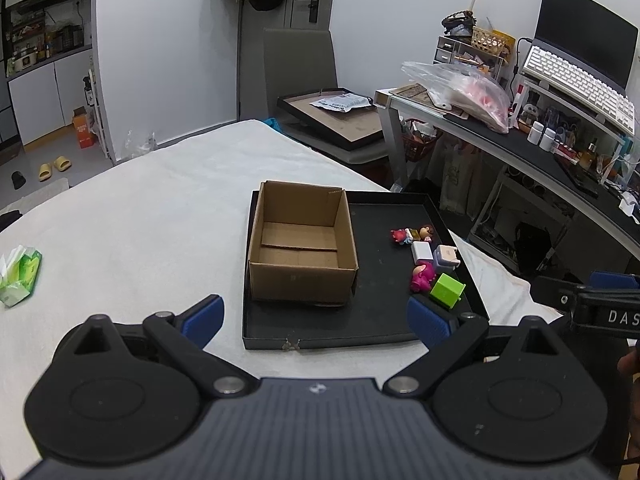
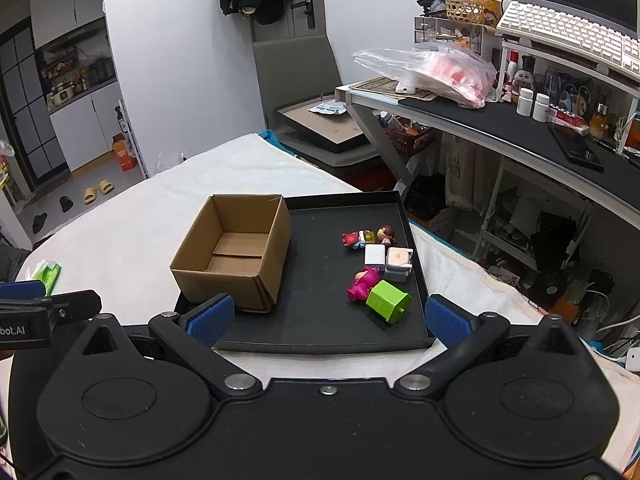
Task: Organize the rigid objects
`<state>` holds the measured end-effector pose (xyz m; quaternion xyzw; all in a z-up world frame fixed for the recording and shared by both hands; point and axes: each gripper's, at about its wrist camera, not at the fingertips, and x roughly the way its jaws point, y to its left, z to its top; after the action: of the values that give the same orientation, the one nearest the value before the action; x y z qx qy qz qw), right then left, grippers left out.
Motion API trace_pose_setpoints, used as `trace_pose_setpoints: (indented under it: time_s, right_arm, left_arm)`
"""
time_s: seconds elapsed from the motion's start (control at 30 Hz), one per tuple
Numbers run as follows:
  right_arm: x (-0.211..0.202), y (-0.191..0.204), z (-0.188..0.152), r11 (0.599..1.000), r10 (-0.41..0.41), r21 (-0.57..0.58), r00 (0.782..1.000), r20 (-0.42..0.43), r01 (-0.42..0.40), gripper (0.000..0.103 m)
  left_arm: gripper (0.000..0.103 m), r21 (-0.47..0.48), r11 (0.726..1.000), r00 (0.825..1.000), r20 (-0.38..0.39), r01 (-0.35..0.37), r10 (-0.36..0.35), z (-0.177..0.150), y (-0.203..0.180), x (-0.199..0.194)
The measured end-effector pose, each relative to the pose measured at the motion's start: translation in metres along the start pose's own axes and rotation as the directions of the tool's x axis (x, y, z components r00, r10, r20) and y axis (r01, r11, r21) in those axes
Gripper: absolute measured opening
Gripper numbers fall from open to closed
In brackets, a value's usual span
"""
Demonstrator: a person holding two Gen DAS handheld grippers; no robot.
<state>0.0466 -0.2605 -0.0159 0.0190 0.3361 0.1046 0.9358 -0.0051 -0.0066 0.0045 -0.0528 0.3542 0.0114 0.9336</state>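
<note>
White cloth covers the surface (image 1: 140, 208) on which everything stands. Nearest the cameras, the left tongs (image 1: 316, 316) hang with blue fingers (image 1: 204, 316) spread wide and nothing between them, just short of the near rim of a black tray (image 1: 360, 332). The right tongs (image 2: 328, 318) are likewise spread wide and hold nothing, their fingers (image 2: 448, 320) straddling the tray's near edge from above.

On the tray's left half sits an open cardboard box (image 1: 300, 256), upright, its inside bare but for folded bottom flaps. The right half carries a loose cluster of small things. Closest is a green cube (image 2: 388, 300), tilted on its side, touching a pink bear figure (image 2: 364, 282) lying just to its left. Behind these lie a white block (image 2: 374, 255) and a pale charger-like block (image 2: 398, 264), side by side and touching. Farther still, a small red figure (image 2: 350, 239), a tiny boxy piece (image 2: 367, 237) and a brown-haired doll figure (image 2: 386, 233) lie in a row.

Off to the far left of the cloth rests a green tissue pack (image 1: 20, 276). Beyond the surface stand a grey chair (image 1: 300, 64) and, at right, a cluttered desk (image 2: 500, 128) with a plastic bag (image 2: 432, 72) and a keyboard (image 2: 568, 36).
</note>
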Motion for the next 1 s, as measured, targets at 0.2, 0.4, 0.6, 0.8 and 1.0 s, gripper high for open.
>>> trace_pose_setpoints:
  time_s: [0.2, 0.4, 0.6, 0.8, 1.0]
  right_arm:
    - [0.0001, 0.0023, -0.0001, 1.0, 0.003, -0.011, 1.0, -0.004, -0.003, 0.103]
    - [0.0021, 0.0014, 0.0005, 1.0, 0.0, -0.006, 1.0, -0.011, 0.0, 0.103]
    - [0.0013, 0.0022, -0.0005, 1.0, -0.002, -0.009, 1.0, -0.008, 0.002, 0.103]
    - [0.0011, 0.0029, -0.0006, 1.0, -0.001, -0.009, 1.0, -0.01, 0.001, 0.103]
    - [0.0011, 0.0031, -0.0008, 1.0, -0.002, -0.007, 1.0, -0.011, 0.002, 0.103]
  left_arm:
    - [0.097, -0.003, 1.0, 1.0, -0.004, 0.001, -0.001, 0.0013, 0.0011, 0.0001]
    - [0.097, -0.003, 1.0, 1.0, -0.003, 0.002, -0.002, 0.0017, 0.0018, -0.0005]
    - [0.097, 0.003, 1.0, 1.0, -0.002, 0.005, -0.005, 0.0026, 0.0005, -0.0019]
    - [0.097, 0.003, 1.0, 1.0, -0.002, 0.005, -0.005, 0.0029, 0.001, -0.0018]
    - [0.097, 0.002, 1.0, 1.0, -0.001, 0.005, -0.005, 0.0026, 0.0011, -0.0019]
